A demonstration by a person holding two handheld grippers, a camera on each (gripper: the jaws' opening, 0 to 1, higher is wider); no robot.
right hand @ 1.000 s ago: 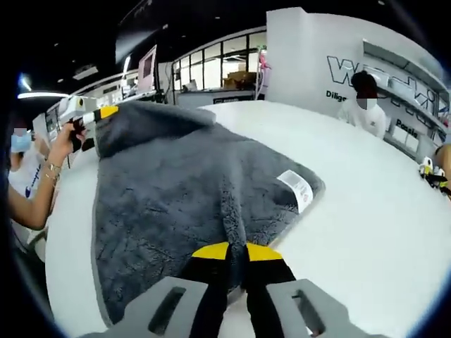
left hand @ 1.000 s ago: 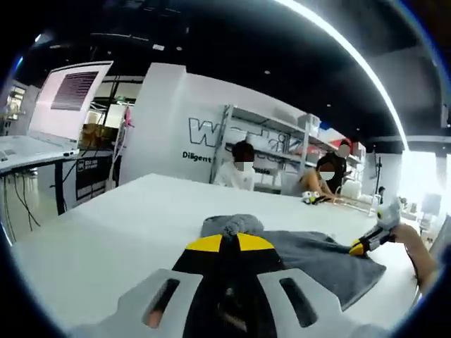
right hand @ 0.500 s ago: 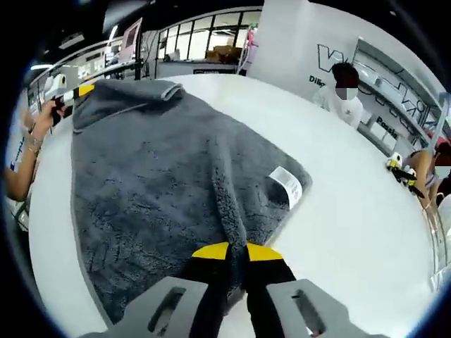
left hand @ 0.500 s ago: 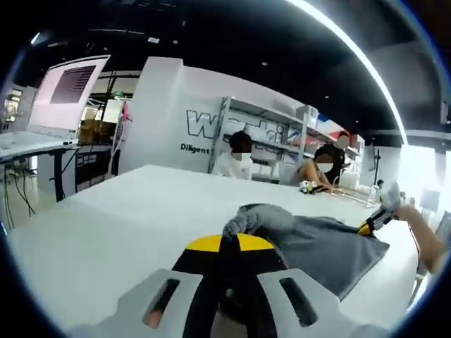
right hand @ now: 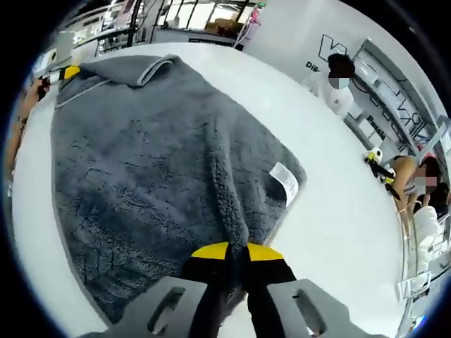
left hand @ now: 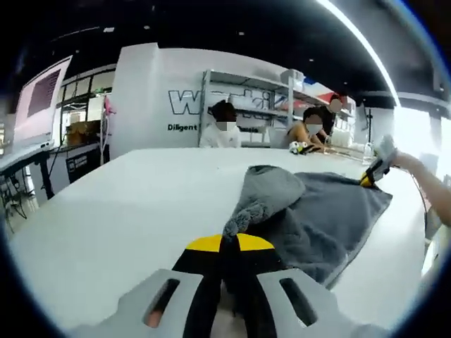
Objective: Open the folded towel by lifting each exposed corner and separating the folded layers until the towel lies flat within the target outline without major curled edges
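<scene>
A grey fleece towel (right hand: 134,162) lies spread over the white table (right hand: 338,232), with a white label (right hand: 285,182) at its right edge. My right gripper (right hand: 236,252) is shut on a raised ridge of the towel's near edge. At the far corner the left gripper (right hand: 67,72) holds the cloth, beside a small turned-over flap (right hand: 151,70). In the left gripper view, my left gripper (left hand: 229,243) is shut on a bunched corner of the towel (left hand: 317,215). A folded hump (left hand: 271,190) rises just beyond the jaws. The right gripper (left hand: 370,176) and a person's hand grip the opposite end.
Bare white table (left hand: 120,204) stretches to the left and beyond the towel. Seated people (left hand: 224,134) work at the table's far side, with shelves behind them. A monitor (left hand: 39,98) stands at the left, off the table.
The towel is stretched longer between the two grippers, and the left gripper sits farther off in the right gripper view. The bunched corner at the left jaws has drawn out. Both cameras tilted.
</scene>
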